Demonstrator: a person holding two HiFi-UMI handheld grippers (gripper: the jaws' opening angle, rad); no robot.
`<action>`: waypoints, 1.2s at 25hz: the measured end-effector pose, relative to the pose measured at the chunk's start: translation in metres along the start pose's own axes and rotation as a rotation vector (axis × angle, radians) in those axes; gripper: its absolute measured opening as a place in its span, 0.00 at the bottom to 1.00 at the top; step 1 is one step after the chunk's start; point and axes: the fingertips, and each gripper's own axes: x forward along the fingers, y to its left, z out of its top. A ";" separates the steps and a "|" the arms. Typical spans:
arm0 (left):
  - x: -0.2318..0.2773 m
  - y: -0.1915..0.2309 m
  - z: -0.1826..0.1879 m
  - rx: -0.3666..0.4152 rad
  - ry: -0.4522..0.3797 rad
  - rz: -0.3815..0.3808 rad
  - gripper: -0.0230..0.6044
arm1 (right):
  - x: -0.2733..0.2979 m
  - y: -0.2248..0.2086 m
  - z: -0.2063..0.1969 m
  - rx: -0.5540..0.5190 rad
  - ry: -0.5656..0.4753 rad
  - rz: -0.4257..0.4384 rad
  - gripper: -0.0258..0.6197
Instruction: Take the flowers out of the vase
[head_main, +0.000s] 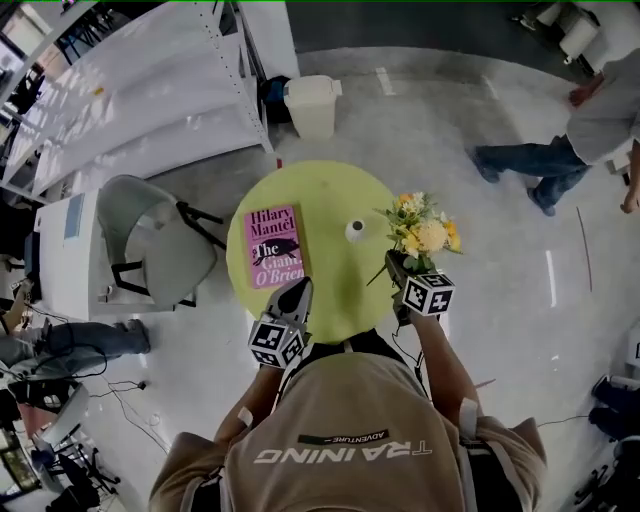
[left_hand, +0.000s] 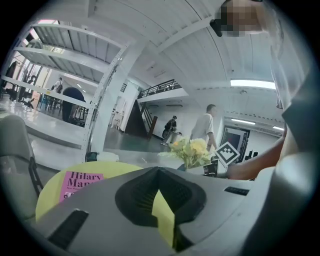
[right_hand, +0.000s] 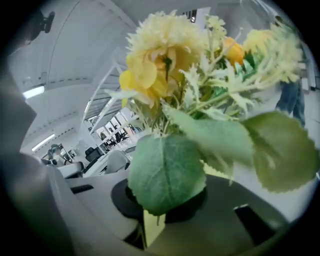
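Flowers (head_main: 425, 232) clamped in my right gripper (head_main: 397, 264), right of the vase (head_main: 356, 230); left gripper (head_main: 297, 291) closed, empty.

Flowers (right_hand: 165, 60) looked cloth-like, leaves matt and veined. Counter (head_main: 335, 190) top was smooth and matt; book (head_main: 273, 245) cover paper. Floor (head_main: 460, 110) was polished, reflective.

The flowers (head_main: 425, 232), a bunch of pale yellow, cream and orange blooms with broad green leaves, are out of the vase (head_main: 356, 230), their stems clamped in the right tool (head_main: 398, 262) at the tabletop's (head_main: 330, 190) right edge. The small white vase stands upright on the yellow-green tabletop, just beside them, not touching.
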 end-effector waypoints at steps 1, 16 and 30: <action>0.000 -0.001 -0.001 0.001 0.007 0.000 0.04 | 0.005 -0.004 -0.010 0.040 0.026 0.008 0.09; -0.003 0.008 -0.024 -0.025 0.072 0.066 0.04 | 0.088 -0.033 -0.120 0.540 0.263 0.049 0.09; 0.002 0.018 -0.022 -0.035 0.052 0.063 0.04 | 0.084 -0.034 -0.145 0.340 0.400 -0.203 0.43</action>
